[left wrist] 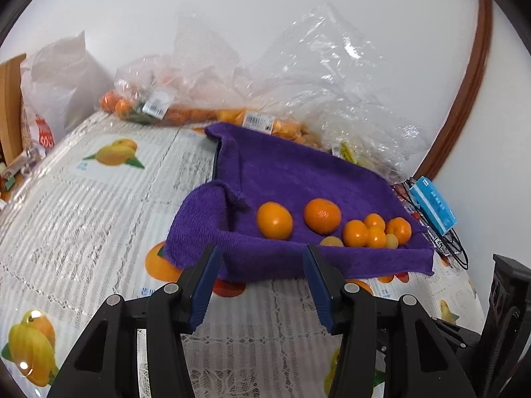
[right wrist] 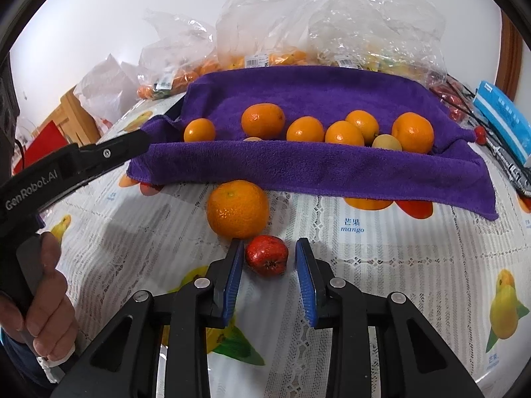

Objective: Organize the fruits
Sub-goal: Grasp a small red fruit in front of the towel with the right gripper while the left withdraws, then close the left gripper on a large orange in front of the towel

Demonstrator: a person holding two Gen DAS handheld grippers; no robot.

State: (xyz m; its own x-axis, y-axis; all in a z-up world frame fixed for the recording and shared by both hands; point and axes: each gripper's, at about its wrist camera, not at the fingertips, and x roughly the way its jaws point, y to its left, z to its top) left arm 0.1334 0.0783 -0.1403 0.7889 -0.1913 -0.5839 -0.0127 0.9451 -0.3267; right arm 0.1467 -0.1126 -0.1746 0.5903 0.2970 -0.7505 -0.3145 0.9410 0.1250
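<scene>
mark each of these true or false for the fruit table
1. A red fruit lies between the right hand-held gripper's jaws. True.
2. The big mandarin sits on the purple towel. False: it is on the tablecloth, in front of the towel.
3. The left hand-held gripper holds an orange. False: nothing is between its jaws.
4. Clear bags stand behind the towel. True.
</scene>
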